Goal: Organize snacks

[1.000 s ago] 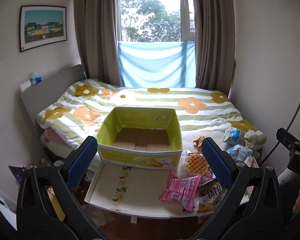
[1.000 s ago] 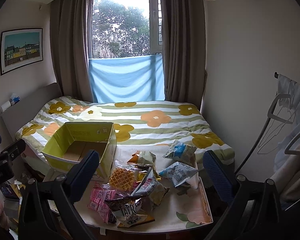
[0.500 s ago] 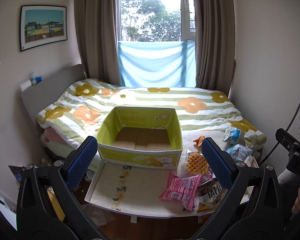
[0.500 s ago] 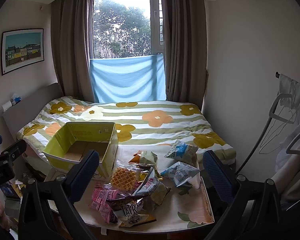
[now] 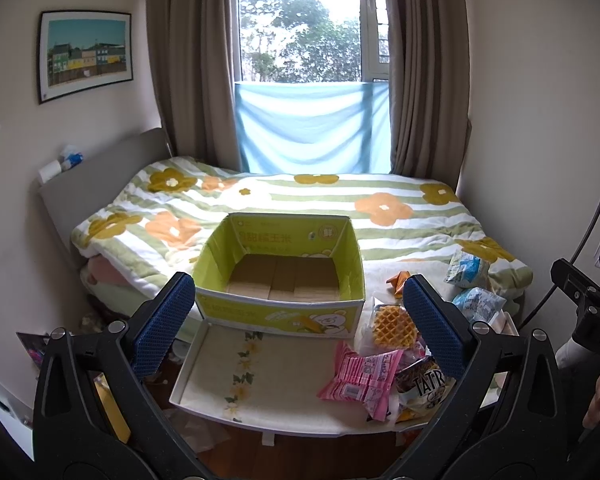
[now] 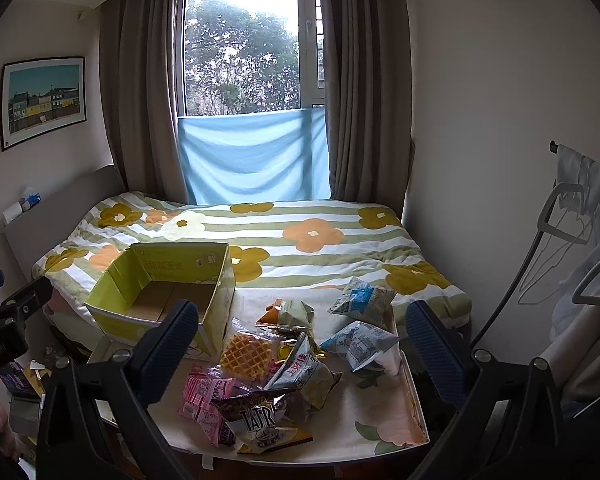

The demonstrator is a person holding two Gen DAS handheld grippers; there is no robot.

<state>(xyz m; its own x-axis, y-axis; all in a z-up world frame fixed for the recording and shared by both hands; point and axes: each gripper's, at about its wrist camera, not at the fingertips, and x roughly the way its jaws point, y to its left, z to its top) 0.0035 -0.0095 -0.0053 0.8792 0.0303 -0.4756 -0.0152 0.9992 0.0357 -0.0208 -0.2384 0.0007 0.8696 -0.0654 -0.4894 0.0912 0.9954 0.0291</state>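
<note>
Right wrist view: right gripper (image 6: 306, 340) gapes empty above the crinkly snack-packet heap (image 6: 260, 384), nearer than the spread, empty left gripper (image 5: 300, 324); open yellow-green cardboard box (image 6: 160, 292) lies far-left.

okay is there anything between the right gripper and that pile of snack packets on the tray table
Nothing visible. The right gripper hangs open above the white floral tray table, with the pile of snack packets directly ahead between its fingers. The open yellow-green cardboard box sits off to the left, outside that path.
</note>
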